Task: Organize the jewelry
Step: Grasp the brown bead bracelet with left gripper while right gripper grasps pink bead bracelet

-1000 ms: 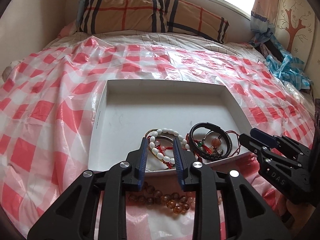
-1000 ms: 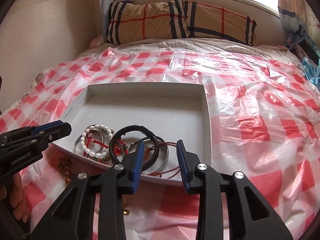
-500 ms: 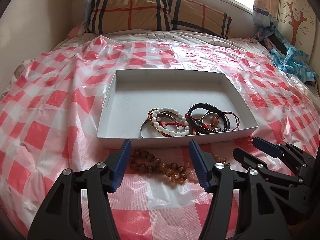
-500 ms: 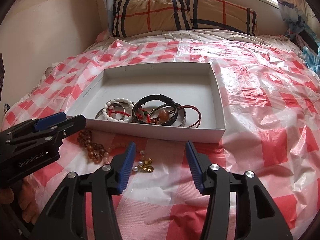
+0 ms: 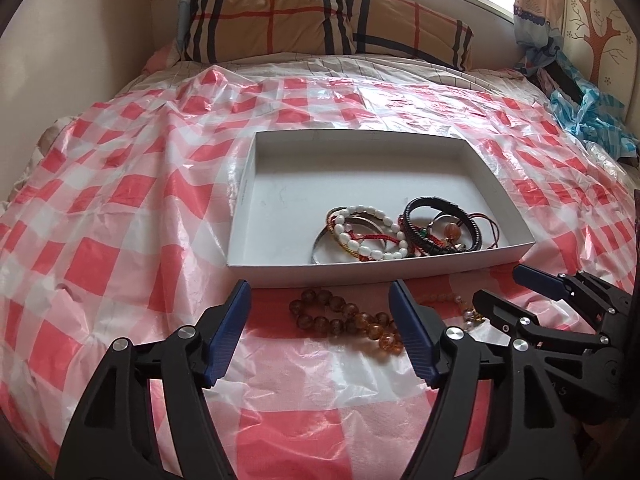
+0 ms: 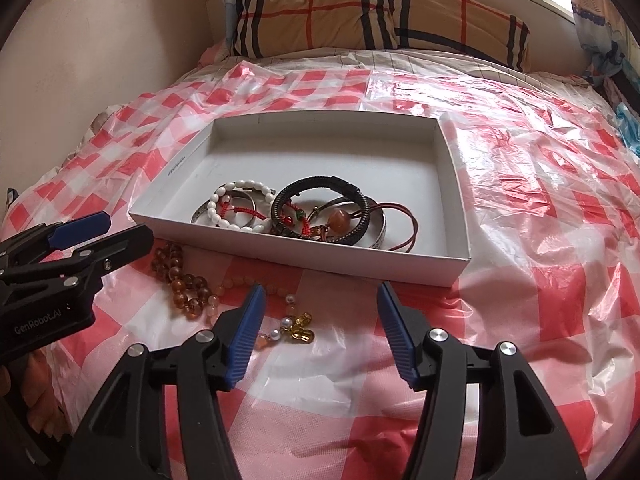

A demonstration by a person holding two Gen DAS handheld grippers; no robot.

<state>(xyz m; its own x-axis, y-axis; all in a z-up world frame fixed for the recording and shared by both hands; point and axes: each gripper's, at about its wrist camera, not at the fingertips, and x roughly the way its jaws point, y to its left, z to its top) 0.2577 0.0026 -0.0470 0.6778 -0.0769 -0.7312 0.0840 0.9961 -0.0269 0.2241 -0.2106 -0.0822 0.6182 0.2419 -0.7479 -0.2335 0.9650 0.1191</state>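
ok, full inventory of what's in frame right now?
box: 1, white, open, mid-bed
white bead bracelet: 1, in box, near-left part
black braided bracelet: 1, in box, right of white beads
silver bangles: at least 2, in box
red cords: several, tangled in box
amber bead bracelet: 1, on sheet before box
pale bead strand with gold charms: 1, on sheet
checked plastic sheet: 1, red-white, over bed
plaid pillows: 2, at headboard
left gripper: jaws just opening, empty
right gripper: jaws just opening, empty

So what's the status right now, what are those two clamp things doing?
Left tool and right tool open, jaws just widened, nothing gripped. White box holds several bracelets. Amber bead bracelet and gold charm strand lie outside it. Nothing in the way.
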